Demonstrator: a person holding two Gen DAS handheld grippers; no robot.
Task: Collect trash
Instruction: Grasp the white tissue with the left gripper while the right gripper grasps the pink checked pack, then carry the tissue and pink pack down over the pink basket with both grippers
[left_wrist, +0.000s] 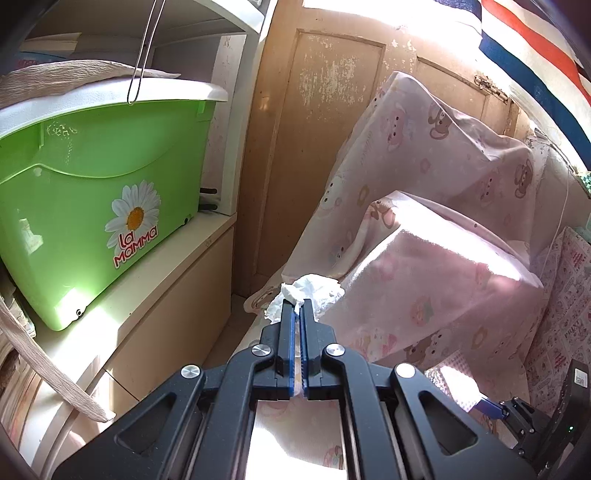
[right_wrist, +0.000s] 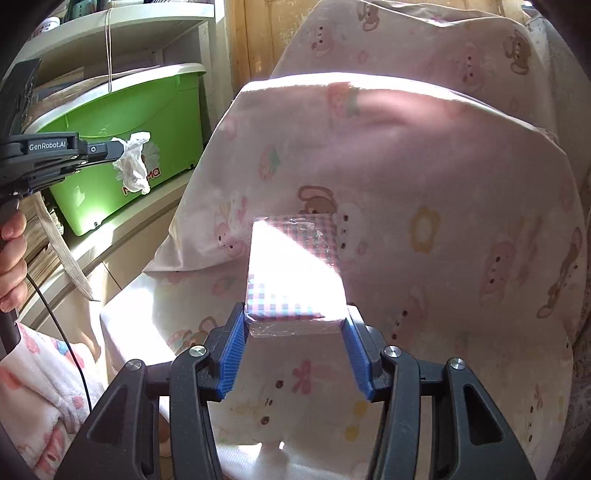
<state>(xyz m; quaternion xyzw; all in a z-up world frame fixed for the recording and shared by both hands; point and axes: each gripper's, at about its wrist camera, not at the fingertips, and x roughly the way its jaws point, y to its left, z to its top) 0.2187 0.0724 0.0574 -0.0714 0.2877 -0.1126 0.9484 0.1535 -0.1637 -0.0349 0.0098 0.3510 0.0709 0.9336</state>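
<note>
My left gripper (left_wrist: 297, 306) is shut on a crumpled white tissue (left_wrist: 314, 291) and holds it in the air in front of pink cartoon-print pillows (left_wrist: 436, 266). In the right wrist view the left gripper (right_wrist: 110, 149) shows at the far left with the tissue (right_wrist: 133, 166) hanging from its tips, before a green tub. My right gripper (right_wrist: 295, 314) is shut on a checked pink and blue tissue pack (right_wrist: 291, 269) wrapped in clear plastic, held over the pink pillow (right_wrist: 406, 184).
A green "La Mamma" plastic tub (left_wrist: 92, 206) with a white lid stands on a beige shelf unit (left_wrist: 177, 295) at the left. A worn wooden door (left_wrist: 332, 110) is behind. A cloth strap (left_wrist: 44, 369) hangs at the lower left. A cable (right_wrist: 62, 332) runs down from the left gripper's handle.
</note>
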